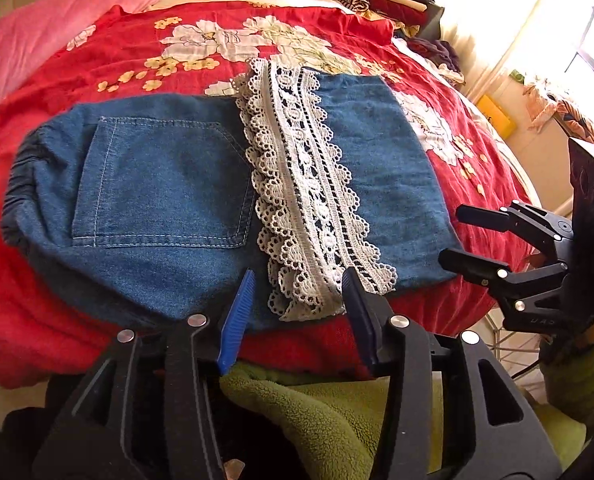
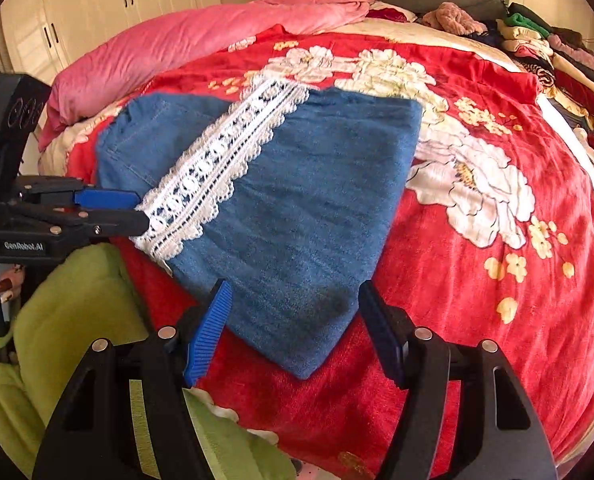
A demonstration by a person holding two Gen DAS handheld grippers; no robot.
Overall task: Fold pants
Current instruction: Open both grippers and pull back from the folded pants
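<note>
Blue denim pants (image 1: 169,184) lie folded flat on the red flowered bedspread (image 1: 97,56), back pocket up, with a white lace hem strip (image 1: 305,200) across the middle. My left gripper (image 1: 299,280) is open, its blue pads either side of the lace's near end, just above the cloth. My right gripper (image 2: 293,296) is open over the near corner of the pants (image 2: 297,220). The right gripper also shows in the left wrist view (image 1: 453,236), open, at the pants' right edge. The left gripper shows in the right wrist view (image 2: 141,212) at the lace end (image 2: 201,184).
A pink quilt (image 2: 177,40) lies bunched at the bed's far left. Stacks of folded clothes (image 2: 557,52) sit at the far right corner. A green fleece (image 1: 317,412) is under the grippers at the near edge. White wardrobe doors (image 2: 97,4) stand behind.
</note>
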